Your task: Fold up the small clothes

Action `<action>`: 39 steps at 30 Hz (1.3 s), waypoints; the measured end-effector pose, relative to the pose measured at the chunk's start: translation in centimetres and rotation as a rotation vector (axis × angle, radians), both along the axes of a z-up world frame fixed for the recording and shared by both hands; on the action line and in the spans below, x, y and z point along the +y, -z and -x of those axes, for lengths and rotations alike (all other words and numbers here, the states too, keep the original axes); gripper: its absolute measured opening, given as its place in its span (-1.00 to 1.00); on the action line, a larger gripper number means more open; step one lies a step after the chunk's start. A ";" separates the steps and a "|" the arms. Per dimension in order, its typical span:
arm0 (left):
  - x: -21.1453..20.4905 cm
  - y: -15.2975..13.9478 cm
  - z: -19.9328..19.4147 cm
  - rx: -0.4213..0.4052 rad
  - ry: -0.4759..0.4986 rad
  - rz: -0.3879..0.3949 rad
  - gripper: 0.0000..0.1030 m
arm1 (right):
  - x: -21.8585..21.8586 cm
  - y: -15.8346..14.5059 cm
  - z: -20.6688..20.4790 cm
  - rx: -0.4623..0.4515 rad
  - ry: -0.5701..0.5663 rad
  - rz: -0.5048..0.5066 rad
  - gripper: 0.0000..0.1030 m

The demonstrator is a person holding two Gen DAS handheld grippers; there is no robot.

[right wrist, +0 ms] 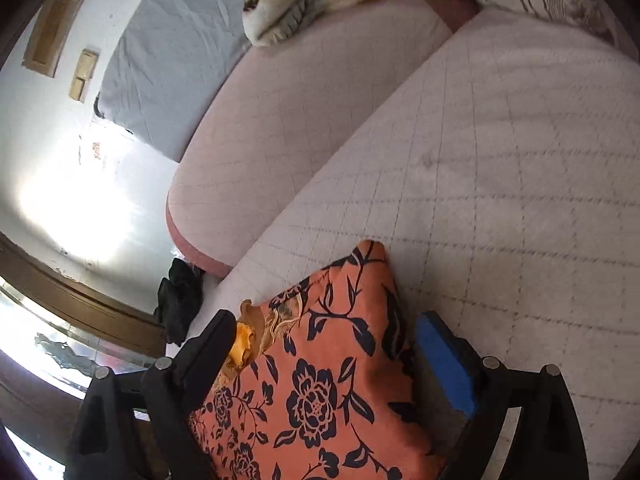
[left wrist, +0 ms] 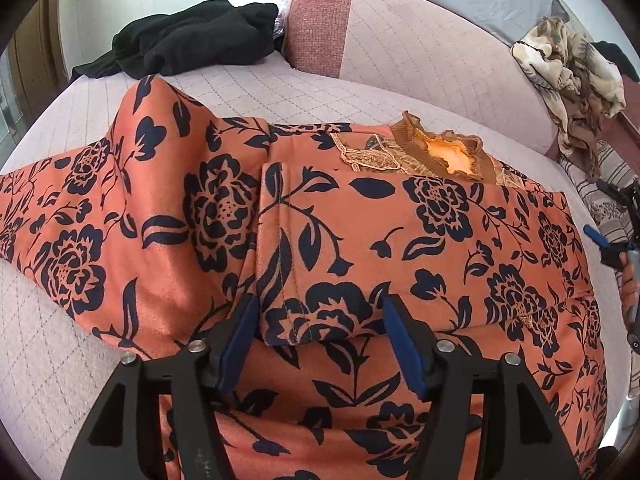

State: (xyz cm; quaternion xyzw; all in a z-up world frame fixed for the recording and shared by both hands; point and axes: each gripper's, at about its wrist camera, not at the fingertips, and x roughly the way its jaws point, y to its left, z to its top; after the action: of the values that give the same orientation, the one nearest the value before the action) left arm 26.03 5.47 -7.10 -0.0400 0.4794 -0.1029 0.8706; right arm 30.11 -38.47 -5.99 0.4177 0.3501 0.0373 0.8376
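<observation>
An orange garment with a dark blue flower print (left wrist: 360,240) lies spread on the quilted pink sofa seat (left wrist: 60,360). Its brown ruffled collar (left wrist: 444,148) points away from me. One sleeve is folded across the chest, its cuff (left wrist: 288,320) near me. My left gripper (left wrist: 320,320) is open, jaws wide on either side of that cuff, just above the cloth. My right gripper (right wrist: 332,340) is open over the garment's shoulder corner (right wrist: 320,380), beside the collar (right wrist: 248,336). It also shows at the right edge of the left wrist view (left wrist: 612,240).
A black garment (left wrist: 192,40) lies at the sofa's far left by the backrest (left wrist: 400,40). A crumpled beige patterned cloth (left wrist: 572,72) is piled at the far right. A grey cushion (right wrist: 168,60) stands behind the backrest. Bare quilted seat (right wrist: 500,160) extends beyond the garment.
</observation>
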 end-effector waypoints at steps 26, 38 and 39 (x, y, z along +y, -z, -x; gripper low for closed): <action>33.8 -1.6 2.8 -0.036 -0.762 0.558 0.42 | 12.5 -0.5 12.6 -0.049 -0.293 0.215 0.80; 44.2 -0.5 -1.9 -0.081 -0.951 0.550 0.41 | 15.1 1.6 14.6 0.014 -0.270 0.233 0.80; 44.2 -0.6 -2.4 -0.080 -0.954 0.520 0.41 | 15.3 1.7 14.6 0.015 -0.268 0.234 0.80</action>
State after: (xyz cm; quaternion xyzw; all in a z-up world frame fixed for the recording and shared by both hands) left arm 28.44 49.69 -6.55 -0.4633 0.3330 0.1870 0.7997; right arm 15.52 -23.22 -7.66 0.2672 0.4108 0.1043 0.8654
